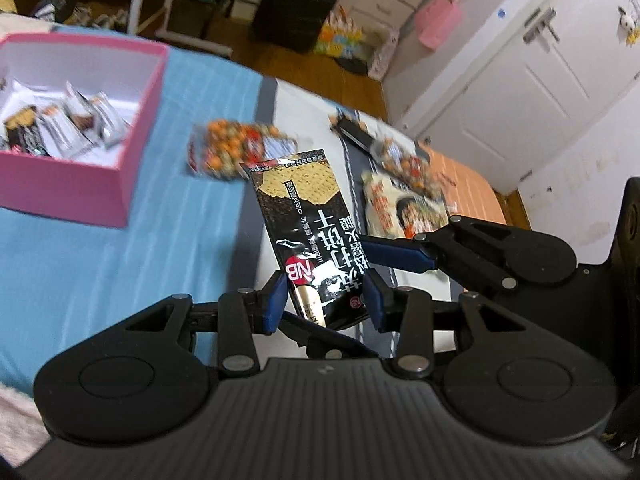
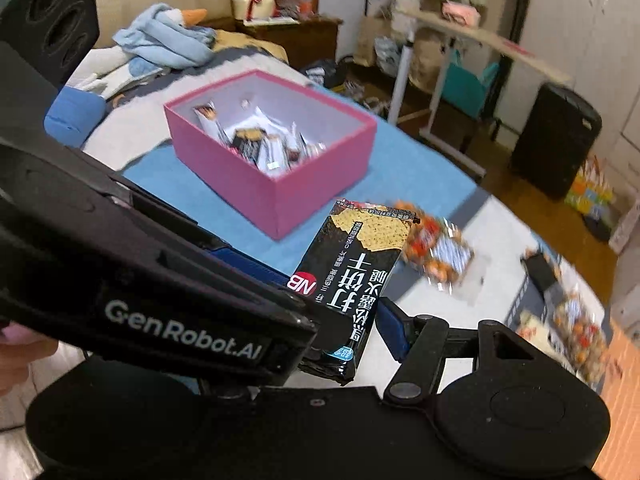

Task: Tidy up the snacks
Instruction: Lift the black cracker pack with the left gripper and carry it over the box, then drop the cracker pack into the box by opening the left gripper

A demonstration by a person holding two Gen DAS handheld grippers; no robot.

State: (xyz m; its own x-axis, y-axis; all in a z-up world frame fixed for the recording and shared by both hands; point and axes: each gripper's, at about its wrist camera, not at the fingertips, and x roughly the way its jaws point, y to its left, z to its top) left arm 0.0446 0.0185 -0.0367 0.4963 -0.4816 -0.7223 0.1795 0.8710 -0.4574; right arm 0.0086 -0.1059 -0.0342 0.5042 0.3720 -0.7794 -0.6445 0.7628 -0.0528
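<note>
Left wrist view shows the black cracker packet (image 1: 310, 236) pinched low by the left gripper (image 1: 324, 300) right of the pink box (image 1: 120, 184) — light, crinkly, slippery foil, best held at its stiff sealed end — right gripper (image 1: 394, 254) looking spread.

I log a box (image 1: 76, 184) on the bedspread (image 1: 120, 280), far left of my left gripper (image 1: 324, 300), with small packets (image 1: 72, 124) inside it. A cracker packet (image 1: 308, 232) stands up between that gripper's fingers. Behind it lies a snack bag (image 1: 236, 148); to the right, more bags (image 1: 404, 196) on the bed.
</note>
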